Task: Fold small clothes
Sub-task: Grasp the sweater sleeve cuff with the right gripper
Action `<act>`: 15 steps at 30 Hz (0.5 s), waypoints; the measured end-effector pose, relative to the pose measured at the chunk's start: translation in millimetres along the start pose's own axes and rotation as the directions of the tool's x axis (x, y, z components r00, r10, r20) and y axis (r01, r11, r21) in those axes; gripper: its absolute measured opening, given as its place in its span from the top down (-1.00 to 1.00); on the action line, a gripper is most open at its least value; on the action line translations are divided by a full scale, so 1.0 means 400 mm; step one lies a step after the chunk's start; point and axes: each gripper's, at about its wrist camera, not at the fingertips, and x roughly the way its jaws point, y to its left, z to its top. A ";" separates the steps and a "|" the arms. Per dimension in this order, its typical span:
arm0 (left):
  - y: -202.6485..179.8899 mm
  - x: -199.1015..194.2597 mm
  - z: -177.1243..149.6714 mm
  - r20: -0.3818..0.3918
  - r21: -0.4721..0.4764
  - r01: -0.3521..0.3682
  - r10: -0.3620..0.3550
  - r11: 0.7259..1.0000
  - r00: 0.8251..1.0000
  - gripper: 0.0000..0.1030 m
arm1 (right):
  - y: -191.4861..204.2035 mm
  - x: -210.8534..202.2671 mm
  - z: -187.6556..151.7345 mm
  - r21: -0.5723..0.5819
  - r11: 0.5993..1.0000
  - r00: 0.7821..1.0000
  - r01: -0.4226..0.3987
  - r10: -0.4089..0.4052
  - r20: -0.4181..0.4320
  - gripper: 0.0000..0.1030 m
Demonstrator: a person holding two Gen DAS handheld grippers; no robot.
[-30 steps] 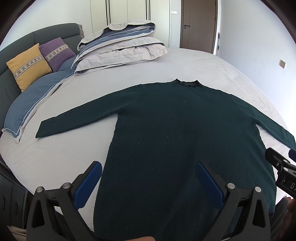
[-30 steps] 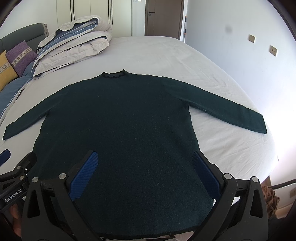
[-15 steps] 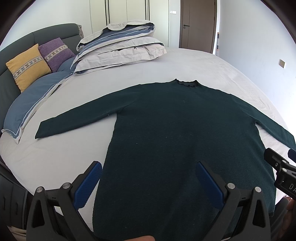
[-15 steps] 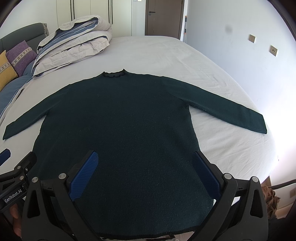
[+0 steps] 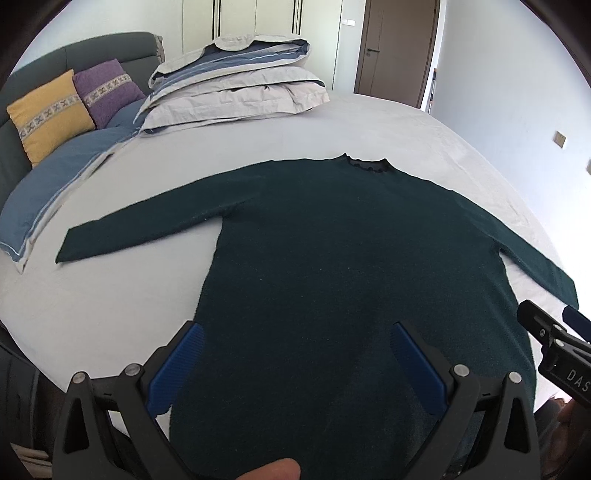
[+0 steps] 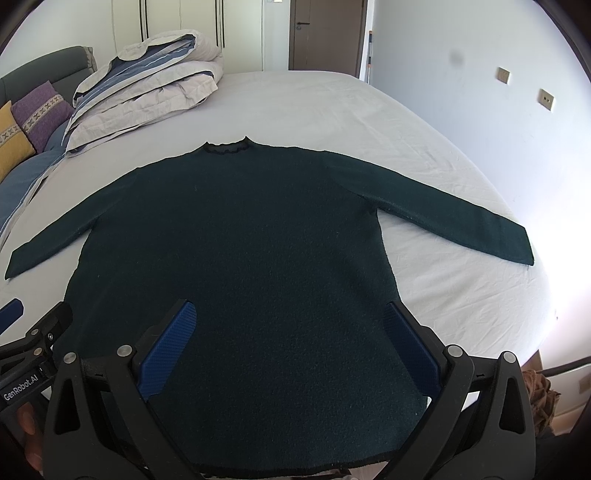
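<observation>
Right wrist: fuzzy dark-green knit sweater (image 6: 236, 236) lies flat, sleeves outspread.

A wide bed (image 6: 332, 110) with a pale sheet fills the room. Far ahead stand a brown door (image 5: 397, 48) and white wardrobes (image 5: 258, 22). Ahead to the left lie folded bedding (image 5: 236, 85), yellow (image 5: 48, 110) and purple cushions (image 5: 107, 88) against a grey headboard (image 5: 92, 51).

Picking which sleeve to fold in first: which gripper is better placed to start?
Probably the left. The left gripper hangs open over the sweater, nearer the left sleeve, which lies flat and fully visible. The right gripper sits centred over the hem.
</observation>
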 end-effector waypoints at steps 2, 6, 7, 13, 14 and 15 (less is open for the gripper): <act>0.016 0.010 0.003 -0.023 -0.053 0.042 -0.043 0.998 0.999 -1.00 | -0.023 -0.001 0.006 0.020 1.000 1.000 -0.006 0.005 0.016 -1.00; 0.042 0.032 0.004 -0.042 -0.130 0.099 -0.105 0.987 0.994 -1.00 | -0.152 0.009 0.036 0.128 0.992 0.998 -0.003 -0.006 0.069 -1.00; 0.045 0.038 0.006 -0.047 -0.133 0.116 -0.123 0.984 0.991 -1.00 | -0.205 0.014 0.044 0.174 0.985 0.996 0.001 -0.016 0.086 -1.00; 0.054 0.088 0.017 -0.096 -0.172 0.210 -0.228 0.962 0.969 -1.00 | -0.648 0.083 0.019 0.564 0.825 0.984 0.037 -0.129 0.124 -1.00; 0.053 0.096 0.020 -0.092 -0.170 0.220 -0.238 0.960 0.967 -1.00 | -0.719 0.098 0.005 0.624 0.780 0.984 0.033 -0.136 0.118 -1.00; 0.050 0.101 0.022 -0.087 -0.165 0.230 -0.246 0.959 0.965 -1.00 | -0.791 0.114 -0.011 0.680 0.733 0.984 0.020 -0.136 0.119 -0.99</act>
